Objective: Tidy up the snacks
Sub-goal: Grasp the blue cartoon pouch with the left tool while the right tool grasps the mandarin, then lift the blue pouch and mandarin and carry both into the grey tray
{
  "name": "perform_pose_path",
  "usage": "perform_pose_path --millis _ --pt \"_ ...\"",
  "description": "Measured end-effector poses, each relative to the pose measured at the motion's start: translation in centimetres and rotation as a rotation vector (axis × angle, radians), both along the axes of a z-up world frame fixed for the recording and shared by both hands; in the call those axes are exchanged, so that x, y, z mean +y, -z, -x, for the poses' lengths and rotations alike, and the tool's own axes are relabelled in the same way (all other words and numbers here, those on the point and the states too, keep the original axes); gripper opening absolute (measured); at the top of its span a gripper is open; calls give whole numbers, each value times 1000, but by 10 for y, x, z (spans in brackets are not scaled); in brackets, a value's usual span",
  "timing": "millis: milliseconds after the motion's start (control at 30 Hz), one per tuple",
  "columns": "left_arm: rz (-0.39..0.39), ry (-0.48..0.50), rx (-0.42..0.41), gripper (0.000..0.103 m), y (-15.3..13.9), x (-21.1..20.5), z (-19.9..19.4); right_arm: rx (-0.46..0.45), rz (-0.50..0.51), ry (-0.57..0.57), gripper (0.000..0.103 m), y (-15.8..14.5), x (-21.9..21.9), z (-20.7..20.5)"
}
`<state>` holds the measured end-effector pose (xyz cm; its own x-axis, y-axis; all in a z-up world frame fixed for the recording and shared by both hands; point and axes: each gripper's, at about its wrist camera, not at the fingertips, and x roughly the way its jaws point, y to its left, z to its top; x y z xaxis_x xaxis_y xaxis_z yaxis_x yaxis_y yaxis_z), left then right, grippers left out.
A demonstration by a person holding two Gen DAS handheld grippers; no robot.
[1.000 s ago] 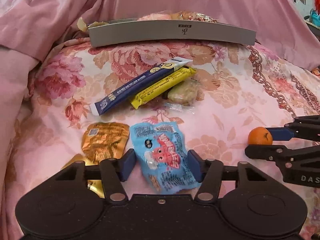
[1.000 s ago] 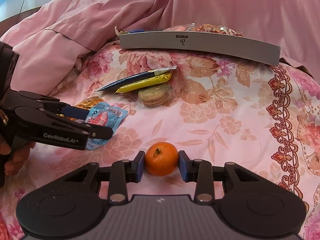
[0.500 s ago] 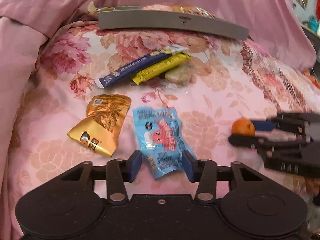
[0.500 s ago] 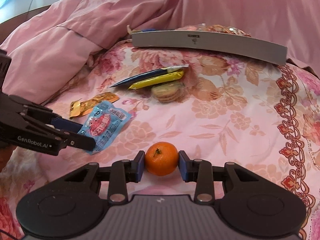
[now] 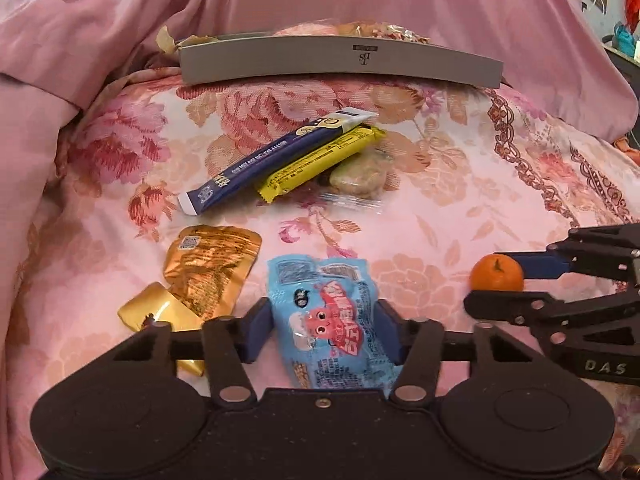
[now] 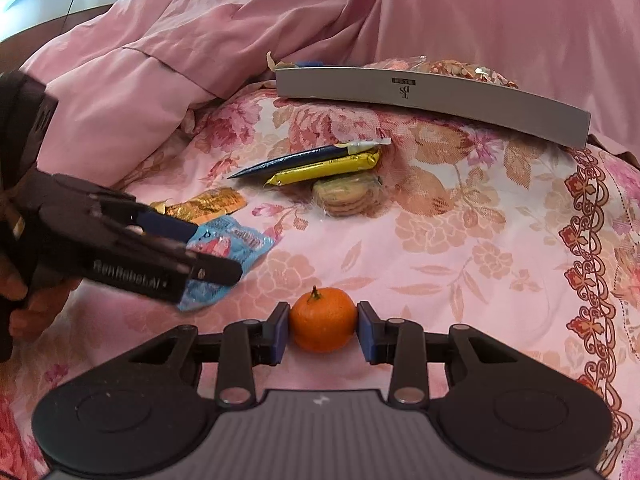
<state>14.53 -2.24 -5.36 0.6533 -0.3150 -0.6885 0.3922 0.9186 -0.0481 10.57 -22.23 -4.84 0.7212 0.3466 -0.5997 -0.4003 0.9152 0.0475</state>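
Two claws are working over a bed [image 5: 460, 184] covered by a pink floral spread, with a rumpled pink quilt [image 6: 168, 80] lying along its far and left edges. A grey box [image 5: 340, 60] is sitting at the far edge, already holding some wrapped snacks.

Only the right wrist view is showing the person's hand [image 6: 24, 300] gripping the left claw [image 6: 208, 248]; the left wrist view alone is catching a window in the far right corner of the room.

The left claw [image 5: 324, 330] is closing its jaws around a blue snack packet [image 5: 332, 320], pads just beside its edges (contact is hard to judge). The right claw [image 6: 323, 326] is clamping a small orange [image 6: 323, 320].

Mid-bed, a navy stick pack [image 5: 276, 160], a yellow bar [image 5: 320, 164] and wrapped biscuits [image 5: 360, 176] are lying bunched together. A gold pouch [image 5: 204, 276] is resting just left of the blue packet.
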Motion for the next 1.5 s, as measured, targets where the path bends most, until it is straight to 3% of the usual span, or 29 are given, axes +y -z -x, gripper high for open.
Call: perform_pose_path --millis 267,467,700,833,1033,1167,1500 --pt "-23 46 -59 44 -7 -9 19 9 -9 9 40 2 -3 5" --pt "30 81 -76 40 -21 -15 29 13 -16 20 40 2 -10 10" --pt "161 54 -2 40 -27 -10 30 16 -25 32 40 5 -19 17" --pt "275 25 130 38 -14 -11 22 17 -31 38 40 6 -23 21" --pt "230 -31 91 38 -4 -24 22 12 -34 38 40 6 -24 21" --pt "167 -42 61 21 -2 -27 21 11 -32 36 40 6 -24 21" --pt "139 -36 0 17 1 -30 32 -13 -12 32 39 7 -14 20"
